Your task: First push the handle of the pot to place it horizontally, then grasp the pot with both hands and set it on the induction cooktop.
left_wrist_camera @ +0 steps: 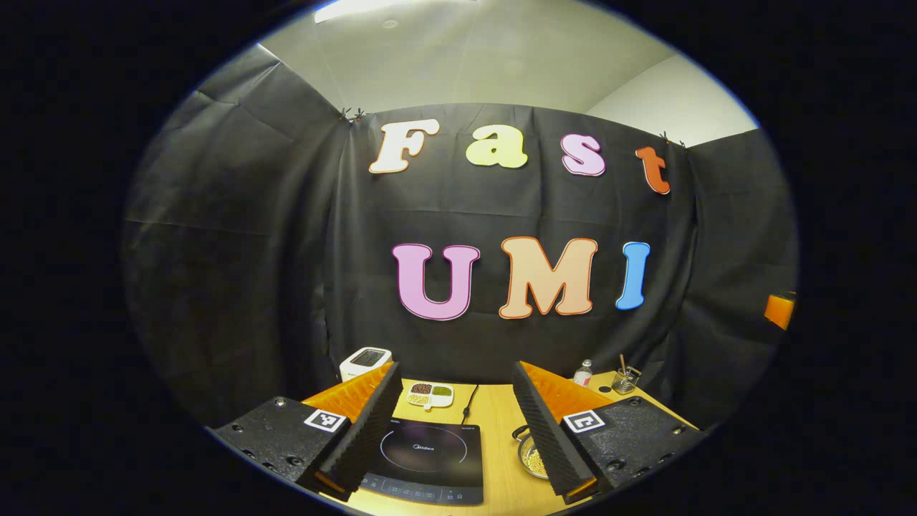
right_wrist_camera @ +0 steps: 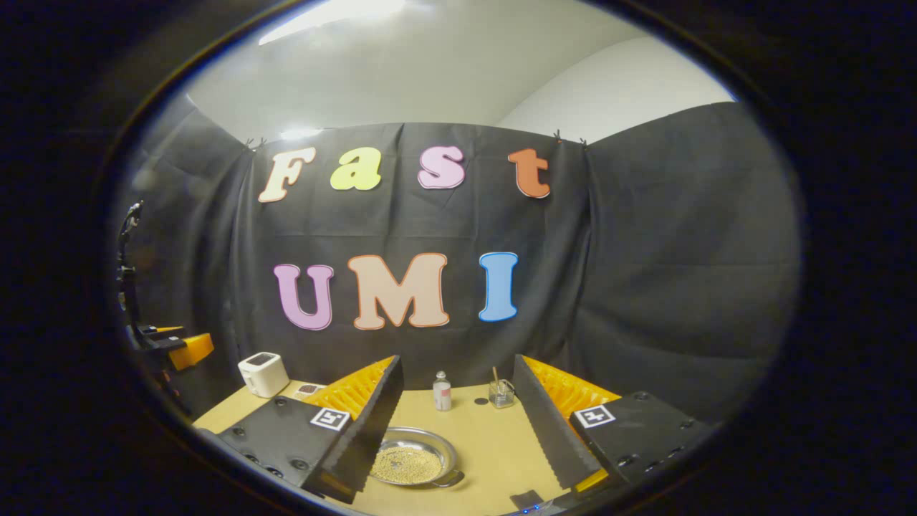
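The black induction cooktop lies flat on the wooden table, straight ahead between my left gripper's fingers. My left gripper is open and holds nothing. To the cooktop's right stands a shallow silver pot with pale grains in it, mostly hidden behind one finger. In the right gripper view the pot sits low and left of centre, with a small loop handle on its near right side. My right gripper hovers above and behind it, open, touching nothing.
A white toaster-like box stands at the back left. Behind the cooktop lies a small divided dish. A small bottle and a glass with a stick stand at the back. The table has bare wood right of the pot.
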